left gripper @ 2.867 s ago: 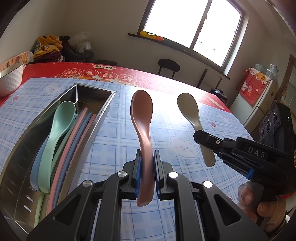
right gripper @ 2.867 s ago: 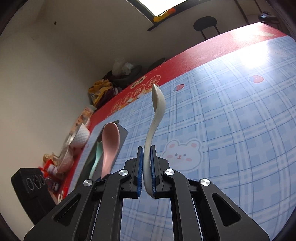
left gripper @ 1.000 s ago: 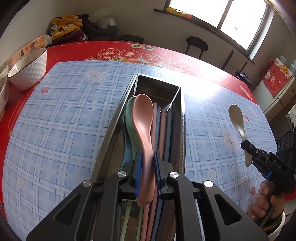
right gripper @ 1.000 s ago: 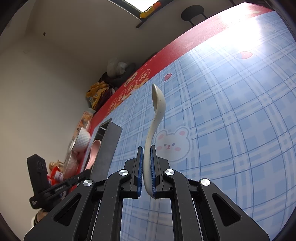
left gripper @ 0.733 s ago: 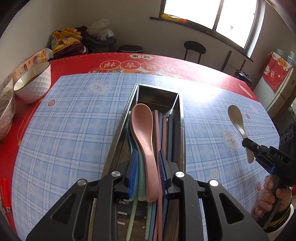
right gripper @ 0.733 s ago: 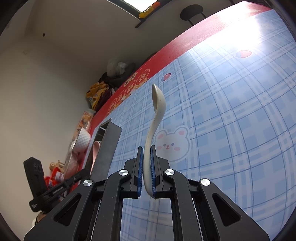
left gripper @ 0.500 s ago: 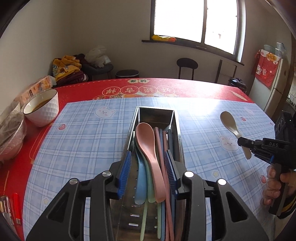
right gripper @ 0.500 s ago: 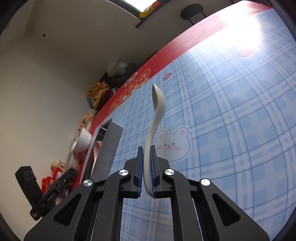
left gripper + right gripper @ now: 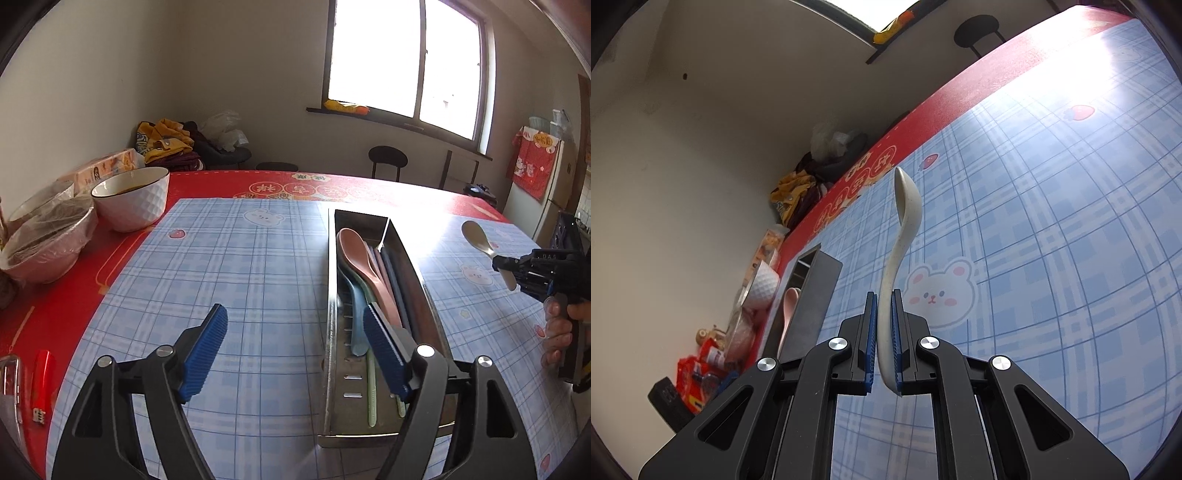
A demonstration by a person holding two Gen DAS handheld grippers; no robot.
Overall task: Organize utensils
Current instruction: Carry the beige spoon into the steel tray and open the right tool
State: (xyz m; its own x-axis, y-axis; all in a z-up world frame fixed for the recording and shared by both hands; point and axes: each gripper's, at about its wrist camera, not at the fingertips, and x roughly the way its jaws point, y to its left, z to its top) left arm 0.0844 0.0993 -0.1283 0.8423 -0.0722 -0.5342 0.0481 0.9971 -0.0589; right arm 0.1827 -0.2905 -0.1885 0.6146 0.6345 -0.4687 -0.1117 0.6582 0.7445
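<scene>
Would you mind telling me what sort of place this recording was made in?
Probably a home dining room: a table with a blue checked cloth, a white bowl, and a fridge beside the window.

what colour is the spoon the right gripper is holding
Off-white, a pale cream, faintly speckled. The spoon shows best in the right wrist view, clamped by its handle in the right gripper.

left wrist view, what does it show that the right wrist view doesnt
Only the left wrist view shows the left gripper, open with nothing between its fingers, the utensils lying side by side inside the metal tray, a red lighter and the window. Only the right wrist view shows the fingers pressing the cream spoon's handle. Both show the cream spoon, the pink spoon in the tray, the white bowl and the blue checked cloth.
</scene>
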